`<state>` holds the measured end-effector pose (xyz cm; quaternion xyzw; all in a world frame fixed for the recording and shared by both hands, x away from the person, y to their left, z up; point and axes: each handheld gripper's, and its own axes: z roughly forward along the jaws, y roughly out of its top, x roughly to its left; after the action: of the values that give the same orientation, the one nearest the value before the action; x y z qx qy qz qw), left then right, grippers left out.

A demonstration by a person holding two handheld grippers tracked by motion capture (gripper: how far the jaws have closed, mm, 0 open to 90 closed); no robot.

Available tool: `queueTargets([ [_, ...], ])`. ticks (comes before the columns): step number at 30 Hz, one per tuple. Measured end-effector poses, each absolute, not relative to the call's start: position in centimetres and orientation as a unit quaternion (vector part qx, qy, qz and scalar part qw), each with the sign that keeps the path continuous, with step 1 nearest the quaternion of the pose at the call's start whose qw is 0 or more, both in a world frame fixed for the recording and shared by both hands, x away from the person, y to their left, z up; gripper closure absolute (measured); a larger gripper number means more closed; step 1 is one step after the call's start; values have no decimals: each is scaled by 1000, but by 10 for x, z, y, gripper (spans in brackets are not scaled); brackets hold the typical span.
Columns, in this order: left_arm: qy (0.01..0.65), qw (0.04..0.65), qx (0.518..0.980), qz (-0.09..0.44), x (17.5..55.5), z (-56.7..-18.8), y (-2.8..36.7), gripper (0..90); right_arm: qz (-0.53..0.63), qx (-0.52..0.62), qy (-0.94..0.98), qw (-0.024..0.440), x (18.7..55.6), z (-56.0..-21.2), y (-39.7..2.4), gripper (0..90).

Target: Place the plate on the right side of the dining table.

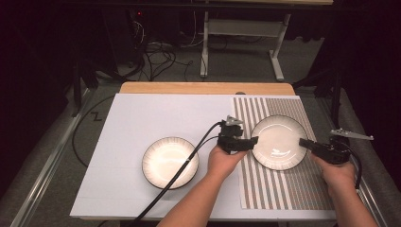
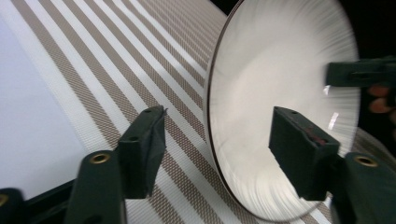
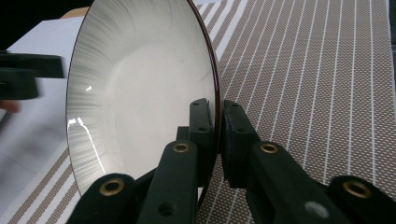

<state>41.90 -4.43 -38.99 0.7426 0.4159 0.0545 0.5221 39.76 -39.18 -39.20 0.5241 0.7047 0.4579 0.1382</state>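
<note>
Plate (image 1: 279, 142) w/ dark rim lies flat, face up, on striped placemat (image 1: 283, 189) at right side of surface. Round, so no long axis.

Right claw (image 1: 306, 143) is clamped on plate's right rim, one jaw over, one under. Left claw (image 1: 250, 141) sits at plate's left rim, jaws apart, rim between them but not pressed.

2nd plate (image 1: 170, 162) rests on white sheet (image 1: 132, 123), well apart. Wooden surface (image 1: 203, 88) edge shows at far side; dark room behind w/ grey carpet, cables, desk legs.
</note>
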Motion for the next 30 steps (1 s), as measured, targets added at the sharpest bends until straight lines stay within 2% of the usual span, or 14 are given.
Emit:
queueTargets([
  [1, 410, 527, 743, 52, 415, -387, -38, 300, 458, 524, 705, 138, 398, -392, -392, 856],
  [6, 385, 554, 736, 56, 393, -371, 0, 176, 438, 544, 703, 135, 402, -395, -391, 839],
  [11, 371, 575, 726, 72, 368, -363, 49, 147, 429, 555, 701, 132, 404, -397, -391, 832],
  [23, 417, 554, 710, 124, 336, -380, 169, 37, 404, 576, 697, 136, 412, -395, -384, 812],
  [30, 440, 540, 700, 159, 323, -387, 225, 34, 388, 595, 691, 133, 417, -402, -384, 787],
])
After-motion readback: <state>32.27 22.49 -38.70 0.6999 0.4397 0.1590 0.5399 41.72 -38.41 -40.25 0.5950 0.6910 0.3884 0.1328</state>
